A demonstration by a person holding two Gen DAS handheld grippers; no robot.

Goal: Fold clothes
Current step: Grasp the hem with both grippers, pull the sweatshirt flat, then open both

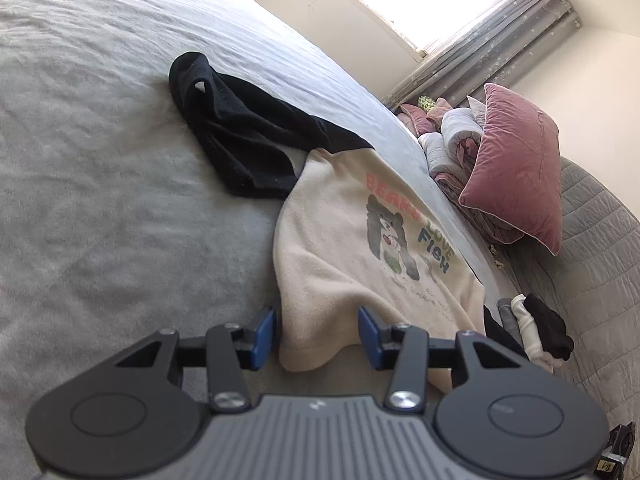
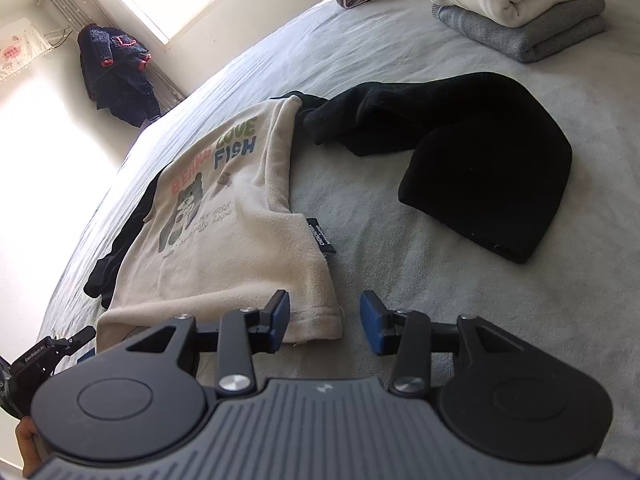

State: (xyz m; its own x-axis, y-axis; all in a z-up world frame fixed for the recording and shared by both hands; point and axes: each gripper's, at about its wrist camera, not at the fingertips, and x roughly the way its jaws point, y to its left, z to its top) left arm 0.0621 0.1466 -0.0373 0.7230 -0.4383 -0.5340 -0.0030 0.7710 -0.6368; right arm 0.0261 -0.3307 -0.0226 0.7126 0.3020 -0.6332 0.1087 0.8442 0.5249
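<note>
A cream sweatshirt (image 1: 360, 248) with black sleeves lies flat, print side up, on the grey bedspread (image 1: 100, 160), its long axis running straight away from both tongs: hem nearest them, neck end farthest. The left gripper (image 1: 318, 338) stands with jaws apart, one hem corner lying between its blue pads, untouched as far as can be seen. The right gripper (image 2: 325, 326) is likewise spread wide; its left pad lies at the other hem corner, the right pad over bare bedspread. One black sleeve (image 2: 480, 160) sprawls ahead and to the right of the right tongs. Beyond it sits a stack of folded clothes (image 2: 520, 12). A pink pillow (image 1: 516, 168) stands far ahead-right of the left tongs.
</note>
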